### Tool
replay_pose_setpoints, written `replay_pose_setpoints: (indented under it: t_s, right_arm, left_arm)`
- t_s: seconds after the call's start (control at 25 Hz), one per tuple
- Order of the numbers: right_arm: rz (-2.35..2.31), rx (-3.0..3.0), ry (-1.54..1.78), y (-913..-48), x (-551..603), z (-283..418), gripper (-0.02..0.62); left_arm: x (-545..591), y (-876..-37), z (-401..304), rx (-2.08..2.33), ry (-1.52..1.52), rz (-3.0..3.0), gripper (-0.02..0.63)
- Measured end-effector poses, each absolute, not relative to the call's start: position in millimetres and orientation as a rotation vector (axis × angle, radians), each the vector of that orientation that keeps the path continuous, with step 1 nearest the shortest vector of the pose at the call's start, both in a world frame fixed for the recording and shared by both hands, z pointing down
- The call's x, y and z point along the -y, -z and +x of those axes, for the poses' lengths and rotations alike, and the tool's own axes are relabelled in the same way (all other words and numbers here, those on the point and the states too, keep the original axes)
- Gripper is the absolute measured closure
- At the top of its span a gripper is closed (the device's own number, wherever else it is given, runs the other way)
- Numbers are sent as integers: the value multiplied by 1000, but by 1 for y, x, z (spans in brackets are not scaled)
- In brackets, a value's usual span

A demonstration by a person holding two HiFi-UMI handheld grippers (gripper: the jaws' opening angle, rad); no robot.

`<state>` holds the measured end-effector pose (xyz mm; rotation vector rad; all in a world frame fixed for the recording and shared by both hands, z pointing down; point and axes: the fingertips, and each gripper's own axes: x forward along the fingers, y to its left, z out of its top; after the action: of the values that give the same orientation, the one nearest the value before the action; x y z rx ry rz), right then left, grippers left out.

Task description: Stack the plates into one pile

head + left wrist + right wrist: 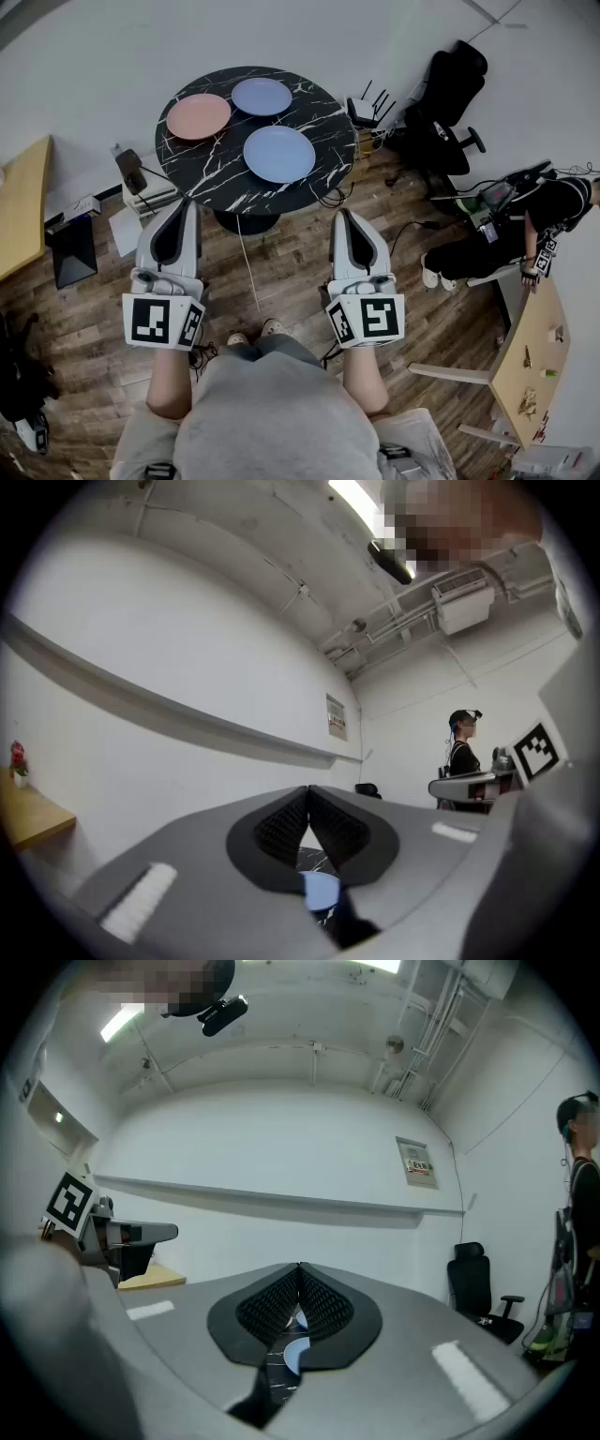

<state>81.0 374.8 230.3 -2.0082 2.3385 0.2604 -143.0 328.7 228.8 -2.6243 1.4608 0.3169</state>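
Three plates lie apart on the round black marble table [206, 169]: a pink plate [198, 116] at the back left, a blue plate [262, 96] behind the middle, and a larger blue plate [279, 154] nearer me. My left gripper [181, 208] and right gripper [347, 217] hover side by side short of the table's near edge, over the wooden floor. Both are shut with nothing between the jaws. In the left gripper view a blue plate [322, 890] shows below the closed fingertips [308, 789]; in the right gripper view, bits of blue plate [293, 1354] show through the jaw gap.
A black office chair [448, 98] stands right of the table, with cables and a router beside it. A person [511, 225] sits at the right by a wooden desk [530, 361]. A black box [73, 248] and papers lie on the floor at the left.
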Motion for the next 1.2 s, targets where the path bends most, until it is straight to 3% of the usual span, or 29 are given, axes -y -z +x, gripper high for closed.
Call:
replay_pose_setpoints:
  t_s: [1.2]
  right_arm:
    - [-2019, -2274, -264, -236, -368, 58, 592]
  left_arm:
    - [-322, -235, -171, -1441, -325, -2628, 546]
